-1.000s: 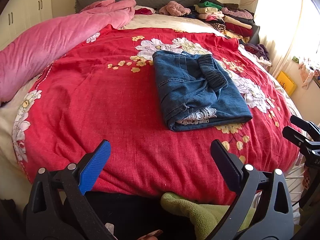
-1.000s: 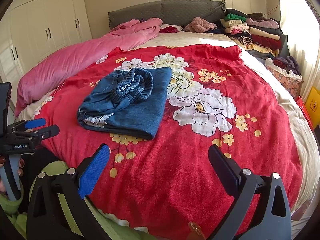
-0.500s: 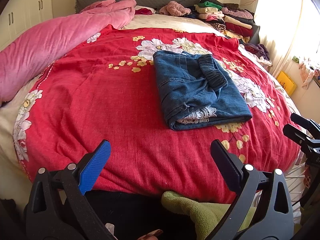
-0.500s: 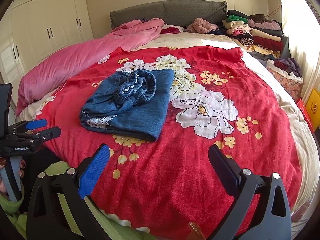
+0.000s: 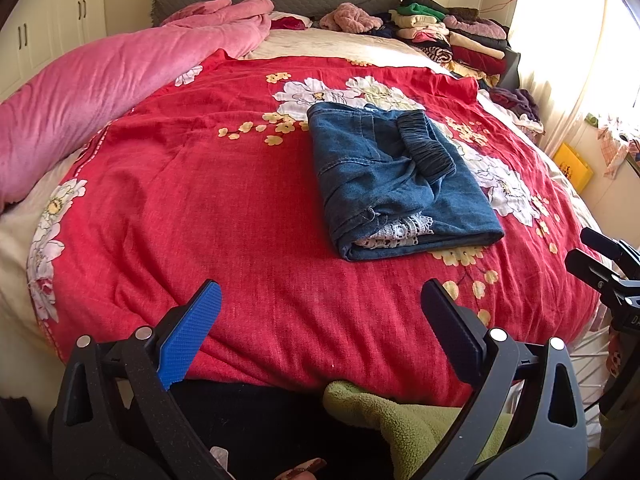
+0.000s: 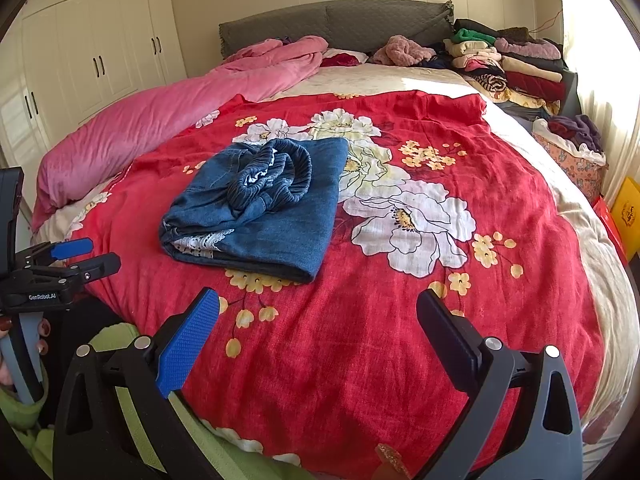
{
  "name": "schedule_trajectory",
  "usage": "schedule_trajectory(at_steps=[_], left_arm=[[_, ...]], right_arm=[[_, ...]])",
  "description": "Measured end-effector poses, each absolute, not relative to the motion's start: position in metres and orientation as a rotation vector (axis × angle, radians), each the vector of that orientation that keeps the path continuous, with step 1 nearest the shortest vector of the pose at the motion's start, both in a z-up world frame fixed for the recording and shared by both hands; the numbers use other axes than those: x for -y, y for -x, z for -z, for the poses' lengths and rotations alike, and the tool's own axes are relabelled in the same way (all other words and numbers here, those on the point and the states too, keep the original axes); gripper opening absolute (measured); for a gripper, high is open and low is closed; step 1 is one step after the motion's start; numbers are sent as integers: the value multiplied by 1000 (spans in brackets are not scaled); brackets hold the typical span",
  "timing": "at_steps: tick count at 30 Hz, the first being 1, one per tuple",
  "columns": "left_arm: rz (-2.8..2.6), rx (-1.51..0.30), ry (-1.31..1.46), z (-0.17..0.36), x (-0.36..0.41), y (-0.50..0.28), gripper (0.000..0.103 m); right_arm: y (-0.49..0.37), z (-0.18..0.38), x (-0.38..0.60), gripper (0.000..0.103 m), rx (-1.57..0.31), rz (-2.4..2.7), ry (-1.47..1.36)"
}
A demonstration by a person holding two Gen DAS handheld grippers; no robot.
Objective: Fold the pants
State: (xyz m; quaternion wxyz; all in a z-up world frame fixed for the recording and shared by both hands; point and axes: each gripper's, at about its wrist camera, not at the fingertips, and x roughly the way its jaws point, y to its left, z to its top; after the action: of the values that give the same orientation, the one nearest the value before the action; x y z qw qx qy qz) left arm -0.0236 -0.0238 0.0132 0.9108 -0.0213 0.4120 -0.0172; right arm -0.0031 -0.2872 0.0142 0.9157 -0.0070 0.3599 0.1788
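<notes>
Blue denim pants (image 5: 396, 184) lie folded into a compact rectangle on the red floral bedspread (image 5: 208, 216), elastic waistband on top and white lace trim at the near edge. They also show in the right wrist view (image 6: 260, 208). My left gripper (image 5: 320, 300) is open and empty, held back at the bed's near edge, well short of the pants. My right gripper (image 6: 318, 308) is open and empty, also at the near edge, to the right of the pants. Each gripper shows in the other's view: the right one (image 5: 600, 256), the left one (image 6: 76, 258).
A pink duvet (image 5: 100, 88) lies along the bed's left side. Stacks of folded clothes (image 5: 452, 36) sit at the far right by the grey headboard (image 6: 332, 24). A basket of clothes (image 6: 568, 148) and a yellow box (image 6: 626, 208) stand right of the bed. White wardrobes (image 6: 92, 52) stand left.
Both grippers have drifted slightly; the pants sit a little lower and closer in the right wrist view. The pants themselves have not moved, and both grippers stay open.
</notes>
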Motion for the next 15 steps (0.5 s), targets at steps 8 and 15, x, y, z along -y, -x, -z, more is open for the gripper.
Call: schedule_trajectory(at_steps=[8, 15], left_arm=[[35, -848, 47, -14, 23, 24, 93], [30, -850, 46, -15, 22, 24, 93]], right_arm=[[3, -13, 287, 98, -746, -358, 16], [3, -12, 287, 98, -746, -351, 19]])
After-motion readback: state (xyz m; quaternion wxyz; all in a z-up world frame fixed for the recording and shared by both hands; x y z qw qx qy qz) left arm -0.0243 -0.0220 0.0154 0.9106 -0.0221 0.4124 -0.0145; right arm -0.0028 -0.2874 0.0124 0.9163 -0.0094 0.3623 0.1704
